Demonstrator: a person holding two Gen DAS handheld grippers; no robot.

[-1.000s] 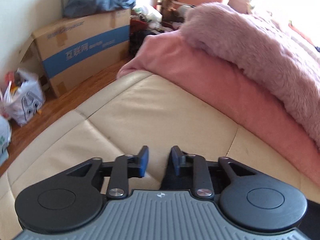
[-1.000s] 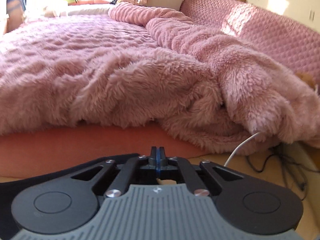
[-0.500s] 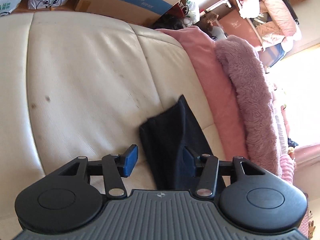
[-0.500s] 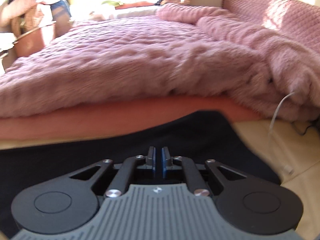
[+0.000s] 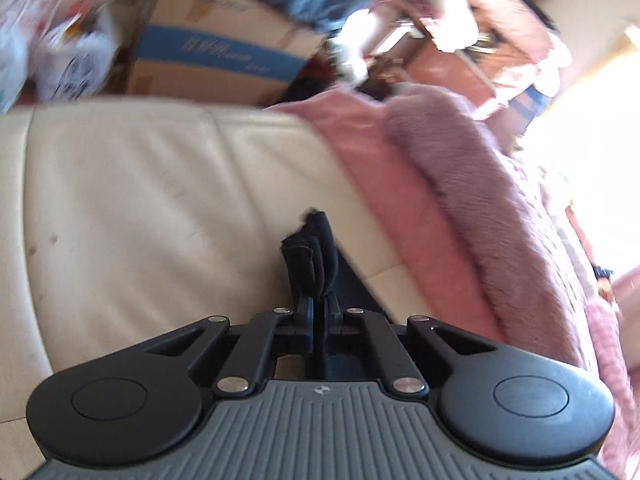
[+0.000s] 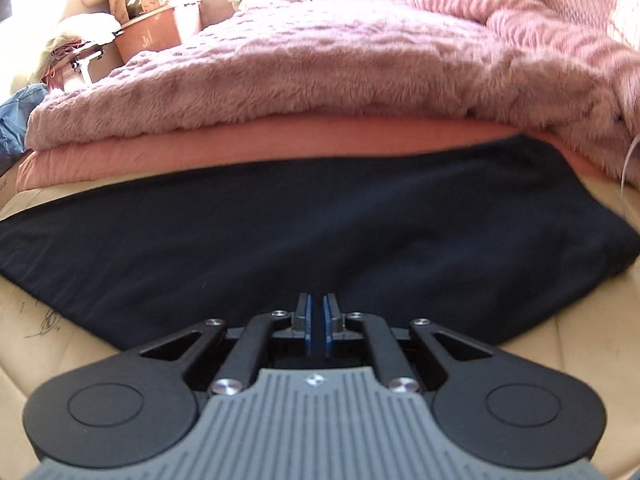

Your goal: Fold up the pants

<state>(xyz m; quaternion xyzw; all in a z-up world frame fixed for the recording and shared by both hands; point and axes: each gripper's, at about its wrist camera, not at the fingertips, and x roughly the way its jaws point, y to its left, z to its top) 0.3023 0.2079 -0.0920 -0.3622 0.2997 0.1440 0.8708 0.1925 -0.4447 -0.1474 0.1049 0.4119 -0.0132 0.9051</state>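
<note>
The pants [image 6: 320,236] are dark navy and lie spread flat on a cream leather cushion [image 6: 36,332], along the edge of the pink bedding. My right gripper [image 6: 316,304] hovers over their near edge, its jaws nearly together with a thin gap and nothing between them. In the left wrist view my left gripper [image 5: 318,304] is shut on a bunched end of the pants [image 5: 316,256], which sticks up from between the fingers above the cream cushion [image 5: 140,208].
A fluffy pink blanket [image 6: 320,64] over a salmon quilt [image 6: 280,144] borders the cushion. A cardboard box [image 5: 216,60], plastic bags [image 5: 72,64] and clutter stand on the floor beyond. A white cable [image 6: 628,160] hangs at the right edge.
My left gripper was open beside the pants end and has closed on it and lifted it. My right gripper has drawn back, so more of the pants shows.
</note>
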